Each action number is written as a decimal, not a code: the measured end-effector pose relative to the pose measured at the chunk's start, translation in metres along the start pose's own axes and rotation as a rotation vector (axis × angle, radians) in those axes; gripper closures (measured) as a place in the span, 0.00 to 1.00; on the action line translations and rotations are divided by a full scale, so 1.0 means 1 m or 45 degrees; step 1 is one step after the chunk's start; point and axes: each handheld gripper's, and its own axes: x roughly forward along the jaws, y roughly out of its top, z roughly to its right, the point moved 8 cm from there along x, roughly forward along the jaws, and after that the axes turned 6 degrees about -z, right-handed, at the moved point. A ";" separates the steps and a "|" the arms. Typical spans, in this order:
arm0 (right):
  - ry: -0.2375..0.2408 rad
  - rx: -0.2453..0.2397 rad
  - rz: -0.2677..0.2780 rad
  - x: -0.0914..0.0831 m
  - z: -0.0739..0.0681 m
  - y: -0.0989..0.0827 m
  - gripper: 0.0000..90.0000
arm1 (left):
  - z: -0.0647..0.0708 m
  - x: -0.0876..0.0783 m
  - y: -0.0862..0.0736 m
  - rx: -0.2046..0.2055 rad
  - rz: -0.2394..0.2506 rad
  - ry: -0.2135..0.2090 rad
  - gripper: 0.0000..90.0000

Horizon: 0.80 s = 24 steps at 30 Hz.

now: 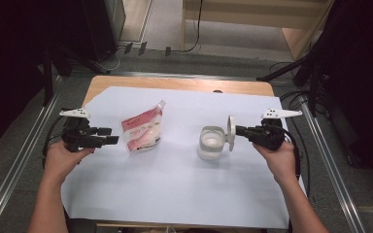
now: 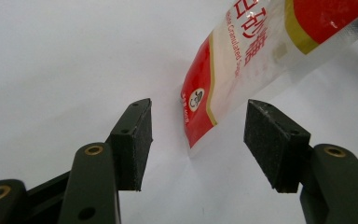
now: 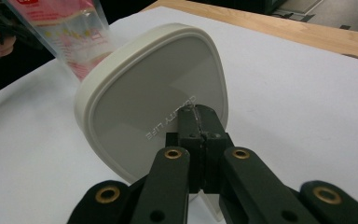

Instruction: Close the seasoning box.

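Red-and-white plastic, the sugar pouch [image 1: 143, 133] lies on the white paper sheet [image 1: 175, 194], left of the middle, its clear spout corner pointing away from the person. The left gripper [image 1: 108, 136] sits just to its left with its jaws apart; in the left gripper view the pouch's [image 2: 223, 84] lower corner lies on the paper between and just beyond the two black pads [image 2: 133, 140], touching neither.

Right of the middle stands a small clear jar [image 1: 211, 142] with white contents, its mouth uncovered. Just beside its right side the right gripper [image 1: 238, 130] holds the off-white lid [image 1: 231, 132] upright on edge; in the right gripper view the jaws are pinched together on the lid's [image 3: 154, 98] rim.

The paper covers most of a wooden table [image 1: 184, 85].
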 end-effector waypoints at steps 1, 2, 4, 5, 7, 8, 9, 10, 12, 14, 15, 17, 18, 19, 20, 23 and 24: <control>0.001 -0.001 0.001 0.001 0.000 0.000 1.00 | -0.001 0.000 0.000 -0.008 0.001 0.007 0.48; 0.003 0.004 -0.002 0.002 -0.001 0.000 1.00 | -0.002 0.001 0.001 -0.009 0.001 0.011 0.48; 0.005 0.003 -0.003 0.004 -0.002 0.001 1.00 | -0.003 0.001 -0.001 -0.021 -0.013 0.019 0.48; 0.006 0.000 -0.004 0.006 -0.002 0.002 1.00 | -0.004 0.000 -0.001 -0.022 -0.016 0.025 0.47; 0.012 -0.005 -0.008 0.009 -0.004 0.003 1.00 | -0.005 0.000 -0.001 -0.023 -0.011 0.035 0.47; 0.014 -0.012 -0.013 0.011 -0.006 0.004 1.00 | -0.004 0.000 0.000 -0.029 -0.006 0.031 0.47; 0.017 -0.011 -0.017 0.013 -0.008 0.004 1.00 | -0.004 0.000 0.000 -0.033 0.005 0.027 0.47; 0.022 -0.026 -0.023 0.015 -0.009 0.004 1.00 | -0.004 -0.001 0.001 -0.034 0.013 0.036 0.47; 0.023 -0.034 -0.037 0.018 -0.012 0.003 1.00 | -0.004 -0.001 0.002 -0.042 0.023 0.038 0.47; 0.030 -0.044 -0.045 0.020 -0.014 0.003 0.95 | -0.004 -0.001 0.002 -0.032 0.025 0.040 0.46; 0.037 -0.048 -0.043 0.019 -0.015 0.003 0.92 | -0.005 -0.001 0.002 -0.032 0.023 0.043 0.46; 0.028 -0.058 -0.043 0.018 -0.014 0.003 0.81 | -0.005 -0.001 0.002 -0.034 0.018 0.042 0.46; 0.032 -0.058 -0.037 0.017 -0.013 0.003 0.78 | -0.005 -0.001 0.002 -0.034 0.016 0.046 0.46; 0.040 -0.044 -0.043 0.015 -0.013 0.002 0.75 | -0.005 -0.001 0.002 -0.035 0.017 0.046 0.46; 0.033 -0.049 -0.036 0.014 -0.012 0.002 0.71 | -0.006 -0.001 0.002 -0.034 0.017 0.050 0.46; 0.008 -0.059 -0.033 0.010 -0.008 0.000 0.64 | -0.005 0.000 0.003 -0.036 0.023 0.047 0.46; 0.004 -0.058 -0.029 0.009 -0.007 -0.001 0.62 | -0.005 0.000 0.003 -0.036 0.018 0.048 0.46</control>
